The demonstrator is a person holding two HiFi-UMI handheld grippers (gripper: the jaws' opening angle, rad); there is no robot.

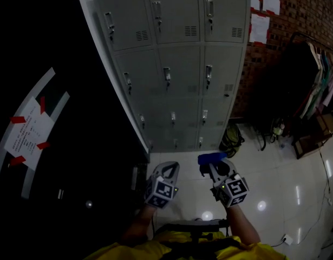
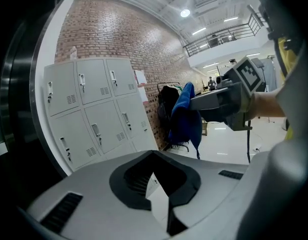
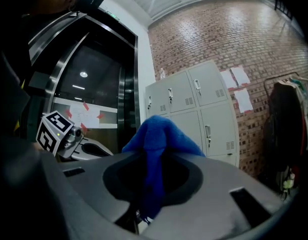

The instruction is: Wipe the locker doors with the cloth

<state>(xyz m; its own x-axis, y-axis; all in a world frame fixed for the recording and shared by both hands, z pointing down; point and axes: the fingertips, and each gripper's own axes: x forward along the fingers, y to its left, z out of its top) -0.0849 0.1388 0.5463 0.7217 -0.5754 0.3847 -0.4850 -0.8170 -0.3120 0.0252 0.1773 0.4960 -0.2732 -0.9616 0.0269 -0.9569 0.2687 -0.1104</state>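
Right tongs [image 1: 212,166] sit closest to us, clamped on the blue cloth [image 1: 211,157]. From the right gripper view the cloth [image 3: 156,139] bunches above the jaws and a tail hangs down through them, so we read the grip as firm.

Left tongs [image 1: 165,168] are closed to all but a sliver and carry nothing; the left gripper view shows only bare floor through the slit. Both are held low in front of us, side by side, pointing toward the lockers [image 1: 177,64].

Status as we judge it:
- Cloth pickup: done, it's in the right tongs.
- Approach: not done. Cloth is well apart from every door, with open floor [image 1: 274,177] between.
- Wiping: no contact anywhere. Doors look evenly grey and dull in all views, so we can't tell whether any has been wiped.

Remaining, by our estimate: pretty much the whole job. We need to close in on the bank, press the cloth flat on a door and work across each one, steering round the handles [image 1: 167,73] and vent slots.
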